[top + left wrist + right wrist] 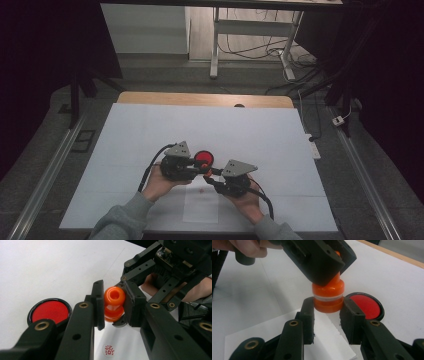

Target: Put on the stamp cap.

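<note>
orange stamp clamped by both grippers above the paper sheet

the orange stamp [114,304] is held off the tabletop [150,130] between the two grippers, near the front centre of the white surface. in the high view it appears as a small orange spot [207,173] where the two gripper noses meet.

left gripper [113,305]: clenched on the upper, knob end of the stamp. in the left gripper view both black pads press against the sides of the knob, and the hollow top of the knob faces the camera. in the high view this gripper [199,169] sits in the person's left hand [159,184].

right gripper [327,307]: clenched on the lower body of the stamp. in the right gripper view its pads bear on the wider base section, just below a pale band around the body. in the high view this gripper [210,179] sits in the person's right hand [246,199].

a round red ink pad [204,158] in a black rim lies on the tabletop just behind the stamp, apart from it. a sheet of white paper [201,205] lies under and in front of the grippers. the left gripper view shows a round red stamped mark [109,350] on this paper, below the stamp.
</note>
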A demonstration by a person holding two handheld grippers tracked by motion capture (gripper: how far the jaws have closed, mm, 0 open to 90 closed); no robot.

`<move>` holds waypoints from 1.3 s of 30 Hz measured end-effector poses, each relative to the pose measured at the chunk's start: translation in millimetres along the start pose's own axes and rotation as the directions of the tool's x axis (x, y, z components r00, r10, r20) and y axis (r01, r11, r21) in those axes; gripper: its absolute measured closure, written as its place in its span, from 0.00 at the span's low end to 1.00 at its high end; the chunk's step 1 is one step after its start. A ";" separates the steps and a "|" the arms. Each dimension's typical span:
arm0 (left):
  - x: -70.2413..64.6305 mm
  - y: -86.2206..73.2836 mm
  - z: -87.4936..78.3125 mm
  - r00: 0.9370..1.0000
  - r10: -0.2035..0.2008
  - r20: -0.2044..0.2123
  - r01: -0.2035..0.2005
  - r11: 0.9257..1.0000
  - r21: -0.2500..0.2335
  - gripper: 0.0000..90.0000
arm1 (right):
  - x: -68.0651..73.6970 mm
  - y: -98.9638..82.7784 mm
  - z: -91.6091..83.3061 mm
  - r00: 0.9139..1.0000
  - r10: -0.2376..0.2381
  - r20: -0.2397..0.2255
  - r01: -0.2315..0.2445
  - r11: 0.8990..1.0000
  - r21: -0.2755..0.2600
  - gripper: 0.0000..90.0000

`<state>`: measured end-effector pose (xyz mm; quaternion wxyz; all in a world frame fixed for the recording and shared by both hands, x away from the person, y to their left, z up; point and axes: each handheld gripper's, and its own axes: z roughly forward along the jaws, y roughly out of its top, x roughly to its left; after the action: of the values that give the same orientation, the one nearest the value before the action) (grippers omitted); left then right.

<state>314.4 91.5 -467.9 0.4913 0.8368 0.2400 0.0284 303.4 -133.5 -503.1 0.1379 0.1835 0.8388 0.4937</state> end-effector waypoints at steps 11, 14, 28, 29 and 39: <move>0.3 -0.6 0.5 1.000 -0.001 -0.002 0.001 1.000 0.000 0.80 | -0.2 0.6 -0.5 1.000 0.002 0.000 -0.002 1.000 -0.007 0.71; 0.1 -0.8 1.1 1.000 -0.001 0.000 0.001 1.000 0.002 0.80 | 0.0 0.6 -0.3 1.000 0.002 0.000 -0.002 1.000 -0.007 0.71; 0.0 -2.1 2.4 1.000 -0.005 -0.001 0.005 1.000 0.002 0.80 | -0.1 0.7 -0.9 1.000 0.005 0.000 -0.005 1.000 -0.009 0.71; 0.1 -2.1 2.4 1.000 -0.005 0.000 0.005 1.000 0.002 0.80 | -0.1 0.7 -1.0 1.000 0.005 0.000 -0.005 1.000 -0.010 0.71; 0.2 -2.4 1.7 1.000 -0.006 0.008 0.006 1.000 -0.008 0.80 | 1.4 1.4 -2.5 1.000 -0.002 0.007 0.002 1.000 -0.016 0.72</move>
<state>314.2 91.2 -470.8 0.4957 0.8343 0.2403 0.0244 301.4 -134.2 -500.7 0.1427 0.1832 0.8345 0.4997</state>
